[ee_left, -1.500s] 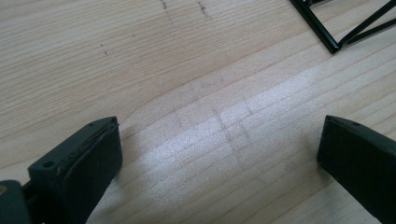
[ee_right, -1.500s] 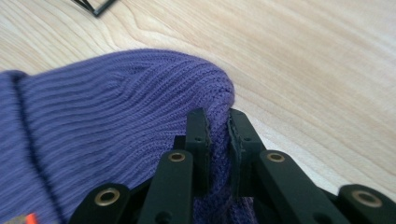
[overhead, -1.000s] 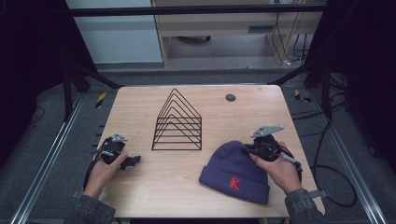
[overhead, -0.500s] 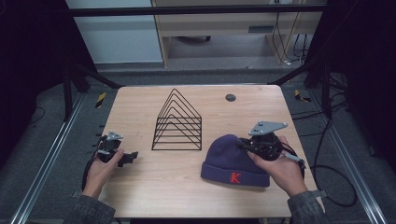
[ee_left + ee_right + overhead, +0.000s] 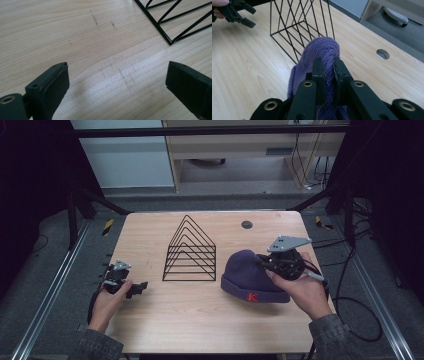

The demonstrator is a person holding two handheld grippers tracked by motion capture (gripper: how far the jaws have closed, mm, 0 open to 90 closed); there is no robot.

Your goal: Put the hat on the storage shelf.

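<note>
My right hand-held gripper [image 5: 328,66] is clamped on a fold of the purple knitted beanie [image 5: 252,275]; in the right gripper view both black jaws press the wool between them, with a ridge of the fabric bulging just beyond the pads. In the high view the beanie sits at the right of the light wooden surface [image 5: 200,315], its cuff, marked with a small red letter, turned toward the near edge. The crown is drawn up at the jaws while the cuff looks to rest on the surface.

My left hand-held gripper [image 5: 131,289] rests at the near left of the surface, well apart from the beanie. Its jaws stand spread wide; the left gripper view shows bare wood between the two pads, with nothing gripped.

The black wire rack of nested triangular frames [image 5: 191,251] stands upright at the middle of the surface, between the two grippers. The beanie lies just to its right, and I cannot tell whether they touch. One corner of the rack's base shows beyond my left jaws.

A round grey grommet hole [image 5: 246,224] sits in the surface at the far right, behind the beanie.
</note>
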